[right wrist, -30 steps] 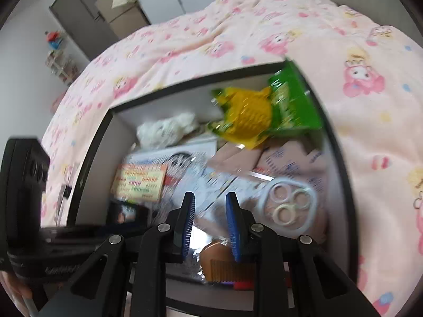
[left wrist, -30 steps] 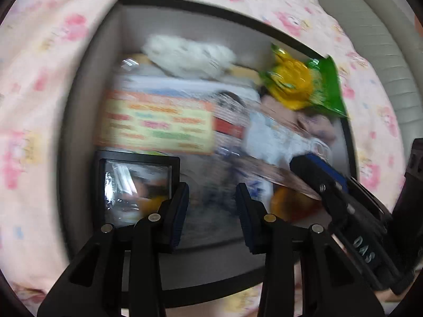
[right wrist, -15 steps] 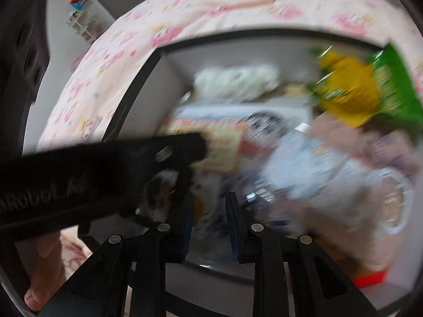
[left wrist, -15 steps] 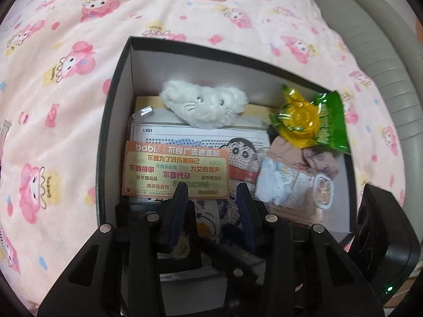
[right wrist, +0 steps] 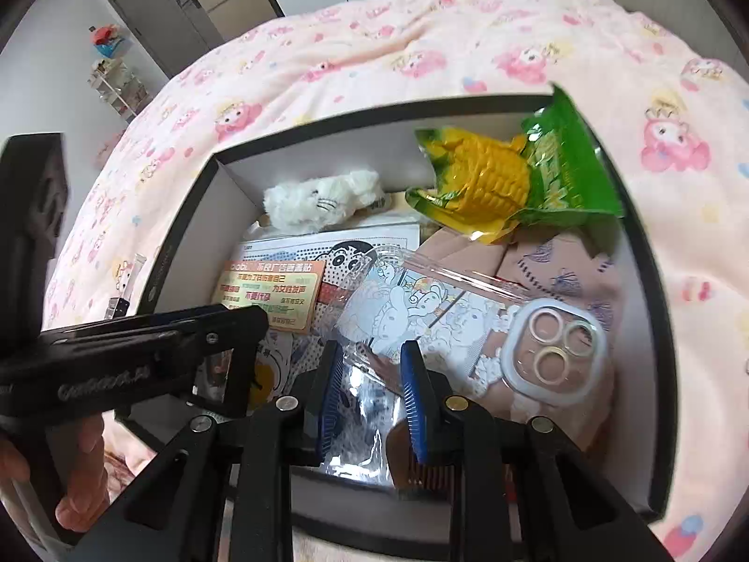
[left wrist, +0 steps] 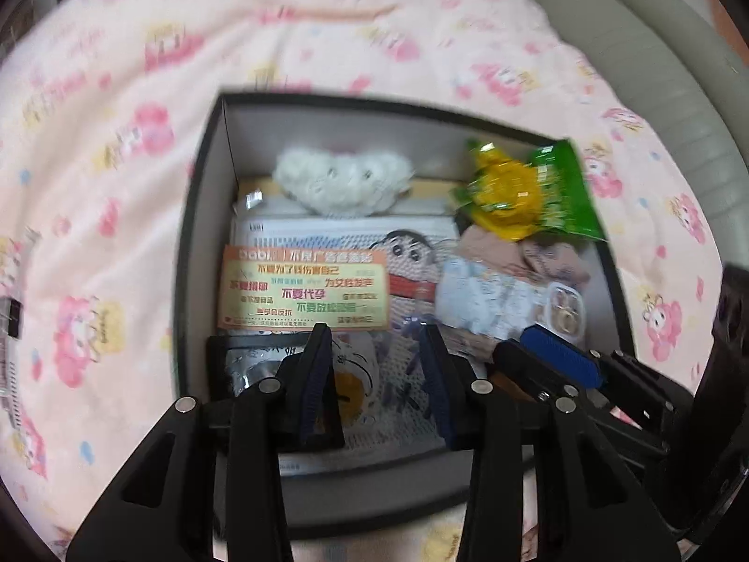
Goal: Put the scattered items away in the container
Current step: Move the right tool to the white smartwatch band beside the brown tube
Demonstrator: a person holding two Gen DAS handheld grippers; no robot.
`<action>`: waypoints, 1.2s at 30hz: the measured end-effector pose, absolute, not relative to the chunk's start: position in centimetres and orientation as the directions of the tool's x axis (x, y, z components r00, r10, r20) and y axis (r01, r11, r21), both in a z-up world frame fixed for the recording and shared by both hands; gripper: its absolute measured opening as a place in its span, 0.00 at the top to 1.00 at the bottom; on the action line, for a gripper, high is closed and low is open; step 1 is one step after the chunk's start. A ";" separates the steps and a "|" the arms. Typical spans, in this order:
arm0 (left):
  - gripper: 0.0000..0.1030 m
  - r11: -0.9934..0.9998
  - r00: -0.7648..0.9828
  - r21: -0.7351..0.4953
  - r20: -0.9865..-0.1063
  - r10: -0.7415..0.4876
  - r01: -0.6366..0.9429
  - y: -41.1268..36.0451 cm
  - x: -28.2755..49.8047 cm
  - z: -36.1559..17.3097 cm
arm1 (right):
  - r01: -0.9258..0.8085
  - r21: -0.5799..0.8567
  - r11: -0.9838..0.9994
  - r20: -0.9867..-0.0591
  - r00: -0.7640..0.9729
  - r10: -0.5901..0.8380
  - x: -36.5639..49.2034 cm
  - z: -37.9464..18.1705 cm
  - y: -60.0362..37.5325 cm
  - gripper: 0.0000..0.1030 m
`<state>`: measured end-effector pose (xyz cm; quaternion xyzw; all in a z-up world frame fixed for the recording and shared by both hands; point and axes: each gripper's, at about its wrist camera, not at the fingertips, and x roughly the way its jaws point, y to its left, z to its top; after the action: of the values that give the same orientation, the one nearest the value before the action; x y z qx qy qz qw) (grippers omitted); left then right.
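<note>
Container (right wrist: 182, 253) below both claws, left claw (left wrist: 379, 379) and right claw (right wrist: 370, 398) parted, empty

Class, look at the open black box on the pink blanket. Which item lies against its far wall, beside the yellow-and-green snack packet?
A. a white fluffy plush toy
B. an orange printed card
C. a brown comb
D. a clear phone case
A: the white fluffy plush toy rests at the far wall of the open black box, left of the yellow-and-green snack packet.
</note>
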<state>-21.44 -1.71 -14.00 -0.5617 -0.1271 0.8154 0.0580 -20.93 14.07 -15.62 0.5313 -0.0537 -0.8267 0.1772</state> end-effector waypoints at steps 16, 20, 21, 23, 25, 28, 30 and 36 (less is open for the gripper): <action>0.57 -0.956 -0.513 -0.289 -0.815 0.269 -0.042 -3.6 -9.7 -6.0 | 0.341 0.176 -0.923 -0.746 -0.565 -0.351 -11.5 -6.4 11.3 0.65; 0.57 -0.957 -0.537 -0.291 -0.807 0.246 -0.001 -6.5 -7.2 -5.2 | 0.383 0.168 -0.908 -0.741 -0.558 -0.373 -9.9 -5.6 8.6 0.65; 0.57 -0.955 -0.541 -0.297 -0.804 0.245 0.009 -7.4 -6.7 -5.1 | 0.400 0.162 -0.902 -0.742 -0.554 -0.378 -9.5 -5.4 7.6 0.65; 0.57 -0.946 -0.549 -0.322 -0.797 0.252 0.034 -9.7 -5.6 -5.1 | 0.436 0.148 -0.888 -0.740 -0.546 -0.391 -8.8 -5.0 5.5 0.65; 0.57 -0.941 -0.557 -0.333 -0.793 0.246 0.058 -11.8 -4.7 -5.1 | 0.461 0.137 -0.877 -0.742 -0.539 -0.399 -8.1 -4.9 3.6 0.65; 0.57 -0.933 -0.568 -0.346 -0.789 0.235 0.094 -14.3 -3.3 -5.4 | 0.507 0.120 -0.853 -0.752 -0.515 -0.412 -7.5 -4.9 0.4 0.65; 0.57 -0.924 -0.576 -0.364 -0.783 0.236 0.117 -16.2 -2.4 -5.7 | 0.534 0.117 -0.837 -0.758 -0.496 -0.422 -7.1 -5.0 -1.5 0.65; 0.57 -0.893 -0.597 -0.403 -0.773 0.214 0.202 -21.8 0.1 -7.4 | 0.616 0.140 -0.775 -0.780 -0.414 -0.470 -6.2 -6.6 -7.4 0.65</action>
<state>0.09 -21.77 -7.36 -0.4491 -0.2316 0.8629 0.0037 -6.24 -7.38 -6.62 0.4334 0.0846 -0.8365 0.3246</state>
